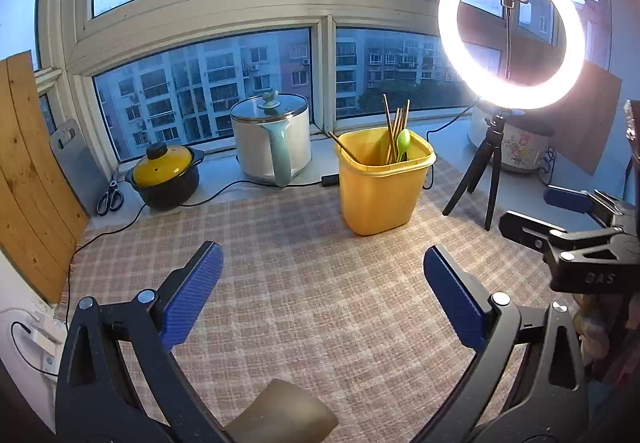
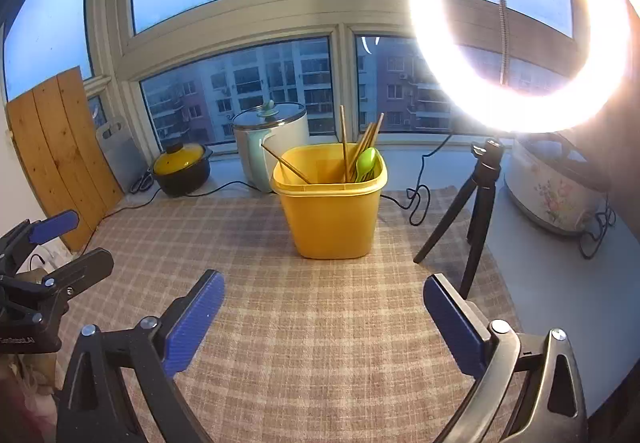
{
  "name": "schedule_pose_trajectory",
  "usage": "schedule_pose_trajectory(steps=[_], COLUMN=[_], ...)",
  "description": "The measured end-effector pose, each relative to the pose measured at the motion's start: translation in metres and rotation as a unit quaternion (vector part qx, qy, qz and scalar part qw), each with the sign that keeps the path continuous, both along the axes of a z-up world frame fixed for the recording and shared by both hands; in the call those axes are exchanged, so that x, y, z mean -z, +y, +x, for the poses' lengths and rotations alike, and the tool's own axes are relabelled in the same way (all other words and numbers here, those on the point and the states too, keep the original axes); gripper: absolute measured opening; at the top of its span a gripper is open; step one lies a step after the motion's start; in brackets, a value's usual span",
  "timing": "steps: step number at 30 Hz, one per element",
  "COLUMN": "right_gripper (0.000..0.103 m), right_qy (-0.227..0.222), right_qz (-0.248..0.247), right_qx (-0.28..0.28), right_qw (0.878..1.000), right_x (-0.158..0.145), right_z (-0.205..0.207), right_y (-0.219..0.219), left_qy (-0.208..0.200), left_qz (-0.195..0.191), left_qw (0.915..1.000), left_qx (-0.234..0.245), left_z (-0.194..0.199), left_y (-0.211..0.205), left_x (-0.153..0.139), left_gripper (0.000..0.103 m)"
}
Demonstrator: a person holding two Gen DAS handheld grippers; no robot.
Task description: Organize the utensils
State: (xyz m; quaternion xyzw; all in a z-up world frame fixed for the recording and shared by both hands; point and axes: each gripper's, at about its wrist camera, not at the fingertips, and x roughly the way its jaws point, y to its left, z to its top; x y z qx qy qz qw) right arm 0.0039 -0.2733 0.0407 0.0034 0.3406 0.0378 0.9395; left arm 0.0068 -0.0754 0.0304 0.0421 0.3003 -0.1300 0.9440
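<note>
A yellow plastic bin [image 1: 380, 187] [image 2: 332, 211] stands on the checked tablecloth near the window. Several wooden chopsticks [image 1: 396, 131] [image 2: 360, 147] and a green spoon [image 1: 403, 142] [image 2: 367, 162] stand upright in it; one chopstick [image 1: 342, 146] [image 2: 286, 164] leans out over its left rim. My left gripper [image 1: 323, 263] hangs open over bare cloth, well short of the bin, nothing between its blue pads. My right gripper [image 2: 323, 289] is likewise open and empty, the bin straight ahead. Each gripper shows at the edge of the other's view: the right [image 1: 552, 215], the left [image 2: 68, 239].
A lit ring light on a black tripod [image 1: 486, 179] [image 2: 476, 211] stands right of the bin, cables trailing. On the sill sit a white electric pot [image 1: 272, 139] [image 2: 268, 139], a yellow-lidded black pot [image 1: 166, 173] [image 2: 182, 167], scissors [image 1: 110, 197] and a floral cooker [image 2: 556, 187]. Wooden boards [image 1: 28, 171] lean at left.
</note>
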Motion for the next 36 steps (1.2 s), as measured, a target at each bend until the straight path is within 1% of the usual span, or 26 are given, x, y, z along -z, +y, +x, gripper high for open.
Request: schedule_pose_trajectory(steps=[2, 6, 14, 25, 36], right_gripper=[0.103, 0.103, 0.103, 0.103, 0.103], right_qy=[-0.001, -0.004, -0.001, -0.006, -0.002], right_qz=[0.01, 0.009, 0.012, 0.005, 0.01], right_qx=[0.008, 0.024, 0.044, 0.045, 0.039], right_qw=[1.0, 1.0, 0.999, 0.999, 0.999], right_x=[-0.001, 0.0, 0.005, 0.004, 0.008], right_z=[-0.005, -0.009, -0.009, -0.004, 0.004], right_y=[-0.004, -0.007, -0.011, -0.009, -0.007], left_qy=[0.004, 0.013, 0.014, 0.014, 0.012], left_qz=[0.001, 0.003, 0.003, 0.01, 0.023], left_qw=[1.0, 0.9999, 0.9998, 0.9998, 0.9993], left_qx=[-0.005, -0.009, -0.014, -0.014, -0.027], left_z=[0.001, 0.003, 0.007, 0.011, 0.013], left_y=[-0.001, -0.001, 0.001, -0.001, 0.003], left_x=[0.0, 0.002, 0.005, 0.005, 0.006], left_gripper=[0.102, 0.102, 0.102, 0.102, 0.102])
